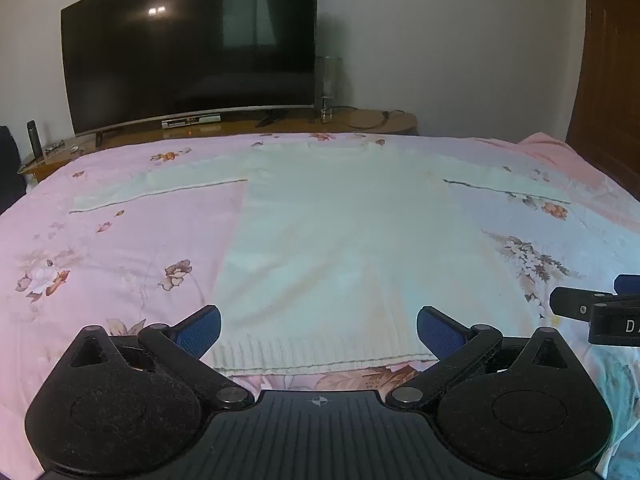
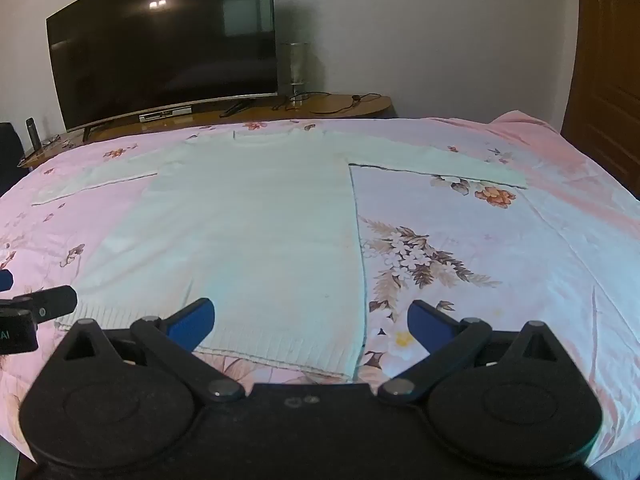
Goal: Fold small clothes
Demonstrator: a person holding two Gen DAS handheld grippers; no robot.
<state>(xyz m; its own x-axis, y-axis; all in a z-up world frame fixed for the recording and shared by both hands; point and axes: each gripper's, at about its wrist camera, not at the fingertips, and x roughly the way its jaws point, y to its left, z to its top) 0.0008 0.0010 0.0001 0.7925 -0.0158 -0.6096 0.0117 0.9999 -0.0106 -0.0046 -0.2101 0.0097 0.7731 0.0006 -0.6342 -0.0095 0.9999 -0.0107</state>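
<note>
A white knitted sweater lies flat on the pink floral bedsheet, both sleeves spread out sideways and the ribbed hem nearest me. It also shows in the right wrist view. My left gripper is open and empty, just above the hem's middle. My right gripper is open and empty, above the hem's right corner. The right gripper's tip shows at the edge of the left wrist view; the left gripper's tip shows in the right wrist view.
A large dark TV stands on a wooden cabinet beyond the bed's far edge, with a glass vase and cables beside it. A wooden door is at the right. A dark bottle stands far left.
</note>
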